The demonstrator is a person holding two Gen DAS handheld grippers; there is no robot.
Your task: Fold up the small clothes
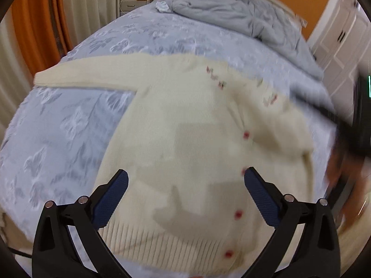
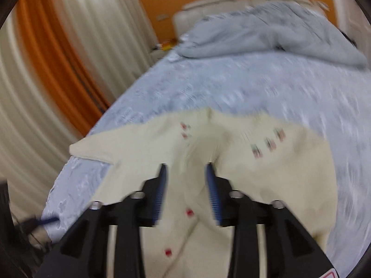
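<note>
On the left, one sleeve (image 1: 88, 75) of the cream cardigan (image 1: 185, 143) is seen stretched out flat across the blue bedspread (image 1: 58, 139), while the opposite sleeve appears already laid over the buttoned front. The sleeve-folding step is judged to be in hand; next, the outstretched sleeve would have to be gripped near its cuff and carried across the body. The left gripper (image 1: 185, 183) is held above the lower front with its jaws spread wide and nothing between them. Further right, the right gripper (image 2: 186, 173) is seen over the button placket, jaws partly parted, empty, no cloth pinched
</note>
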